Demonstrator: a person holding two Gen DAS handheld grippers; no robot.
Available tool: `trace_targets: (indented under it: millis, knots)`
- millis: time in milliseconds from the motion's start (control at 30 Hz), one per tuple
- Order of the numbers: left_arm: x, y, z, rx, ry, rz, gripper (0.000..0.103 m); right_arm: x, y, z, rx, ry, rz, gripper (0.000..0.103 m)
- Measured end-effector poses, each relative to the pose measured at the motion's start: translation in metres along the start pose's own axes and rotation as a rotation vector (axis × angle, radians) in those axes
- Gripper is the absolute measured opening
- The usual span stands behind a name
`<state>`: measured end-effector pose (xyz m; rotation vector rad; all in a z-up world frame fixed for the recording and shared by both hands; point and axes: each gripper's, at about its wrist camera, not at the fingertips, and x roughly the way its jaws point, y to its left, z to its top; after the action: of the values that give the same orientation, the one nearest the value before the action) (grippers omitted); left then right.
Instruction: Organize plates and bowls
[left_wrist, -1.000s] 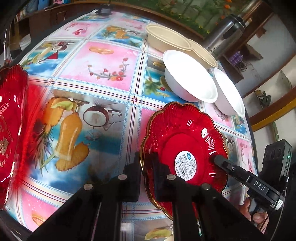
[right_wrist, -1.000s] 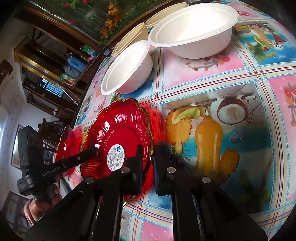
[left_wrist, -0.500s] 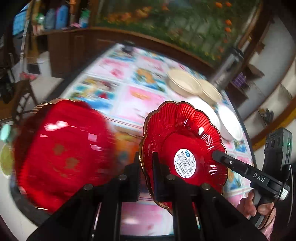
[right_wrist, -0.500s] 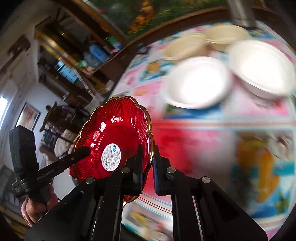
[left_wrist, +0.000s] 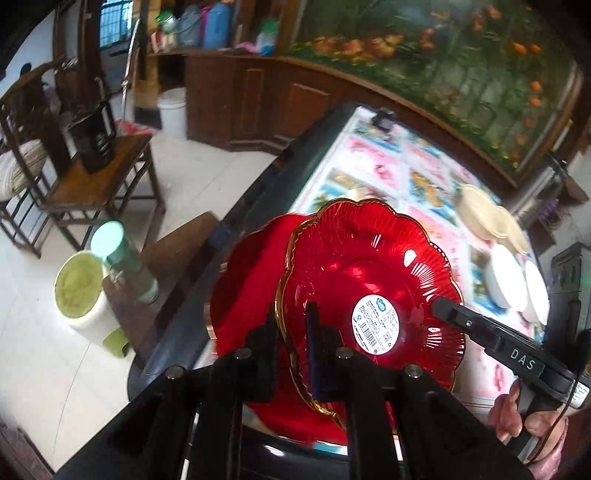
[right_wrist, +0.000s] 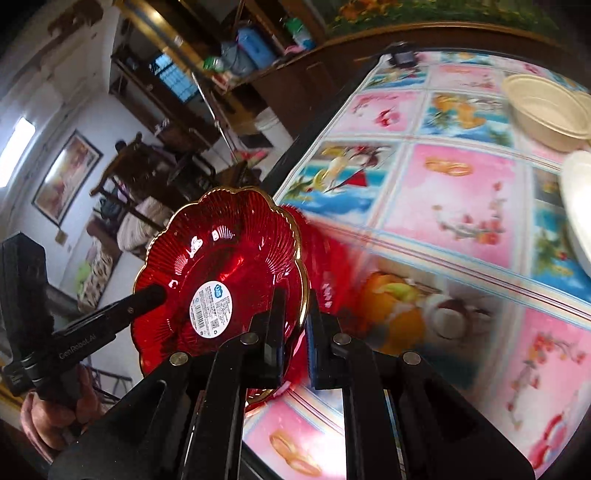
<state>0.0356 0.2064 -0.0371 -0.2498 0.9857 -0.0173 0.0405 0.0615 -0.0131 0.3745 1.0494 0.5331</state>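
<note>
A red scalloped plate (left_wrist: 369, 266) (right_wrist: 229, 251) with a gold rim and a white barcode sticker hangs tilted between both grippers. My left gripper (left_wrist: 293, 332) (right_wrist: 155, 293) has the plate's left rim between its pads, and its jaws are opening slightly. My right gripper (right_wrist: 297, 321) (left_wrist: 441, 304) is shut on the opposite rim. Under the held plate, a second red plate (left_wrist: 243, 295) (right_wrist: 325, 258) lies on the table's left edge. Beige bowls (left_wrist: 476, 218) (right_wrist: 543, 107) and white bowls (left_wrist: 506, 277) (right_wrist: 578, 206) sit far off to the right.
The table (left_wrist: 229, 221) has a dark rim and a bright fruit-print cloth. Off its left side stand a low stool with a green bottle (left_wrist: 125, 266), a white bucket (left_wrist: 79, 291) and a wooden chair (left_wrist: 99, 177). A hand (left_wrist: 517, 417) holds each gripper.
Both grippers carried the red plate leftwards and slightly up, away from the white bowls. It now hangs over the second red plate at the table's left edge.
</note>
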Motion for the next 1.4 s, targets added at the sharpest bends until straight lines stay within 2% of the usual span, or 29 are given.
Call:
trace_targets:
  millis: [267,633,733,867,967,1067,1133,1167,1233,1267,1300,1400]
  knots:
    - [0.026,0.018,-0.006,-0.023,0.063,0.028,0.015,0.035,0.016,0.001,-0.083,0.059,-0.100,0.011]
    - [0.035,0.017,-0.004,-0.007,0.076,0.064,0.020,0.045,0.028,0.005,-0.183,0.048,-0.211,0.014]
    - [0.031,0.012,-0.003,0.021,0.050,0.116,0.020,0.047,0.031,0.005,-0.196,0.052,-0.231,0.015]
    - [0.020,0.007,0.000,0.056,-0.009,0.207,0.021,0.054,0.042,0.003,-0.311,0.066,-0.316,0.017]
    - [0.010,0.008,0.001,0.046,-0.043,0.225,0.021,0.053,0.048,0.004,-0.377,0.064,-0.361,0.017]
    - [-0.005,0.006,-0.001,0.031,-0.099,0.212,0.022,0.034,0.048,0.005,-0.393,0.001,-0.321,0.018]
    - [-0.014,0.001,-0.005,0.020,-0.126,0.188,0.025,0.024,0.044,0.005,-0.389,-0.028,-0.305,0.019]
    - [-0.020,-0.003,-0.008,0.017,-0.144,0.163,0.031,0.015,0.039,0.002,-0.383,-0.056,-0.294,0.019]
    - [-0.027,-0.013,-0.013,0.016,-0.170,0.117,0.048,-0.002,0.025,-0.004,-0.347,-0.128,-0.258,0.019]
    - [-0.029,-0.019,-0.016,0.019,-0.179,0.093,0.061,-0.009,0.019,-0.008,-0.329,-0.157,-0.230,0.019]
    - [-0.032,-0.028,-0.021,0.030,-0.189,0.067,0.067,-0.019,0.008,-0.013,-0.304,-0.191,-0.198,0.019]
    - [-0.030,-0.058,-0.030,0.105,-0.182,0.019,0.067,-0.039,-0.019,-0.026,-0.249,-0.261,-0.200,0.019]
